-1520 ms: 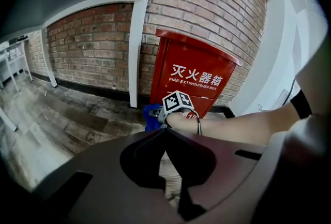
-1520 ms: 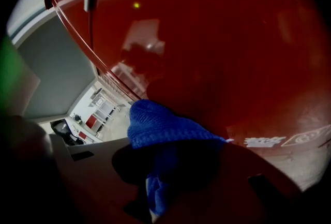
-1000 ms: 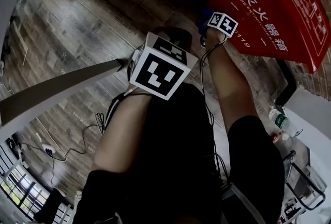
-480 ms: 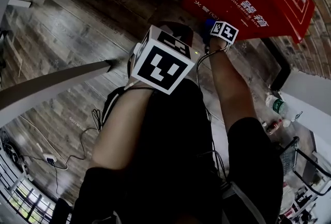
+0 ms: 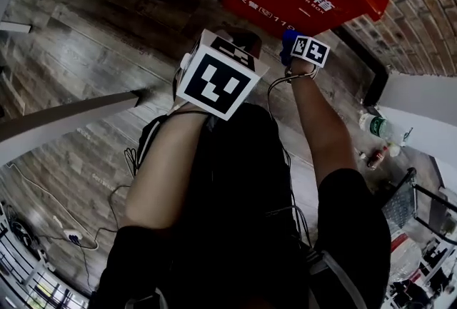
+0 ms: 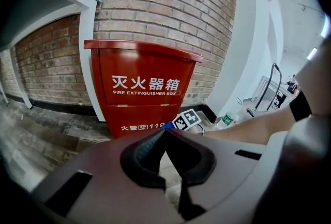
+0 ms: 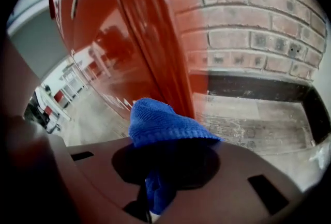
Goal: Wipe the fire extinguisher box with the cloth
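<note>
The right hand-held gripper (image 7: pixel 164 148) is clamped on the blue cloth (image 7: pixel 161 122), which bunches out past its jaws. The cloth is right up at the side edge of the red fire extinguisher box (image 7: pixel 119 36), low near the floor (image 7: pixel 248 119); can't tell if it's actually touching. The box stands against a brick wall (image 6: pixel 155 5). The left hand-held gripper (image 6: pixel 166 137) hangs back, jaws closed on nothing.

A red fire extinguisher box (image 6: pixel 139 88) stands upright against a brick wall (image 6: pixel 155 0). A bunched blue cloth (image 7: pixel 160 124) is just beside its lower side.
</note>
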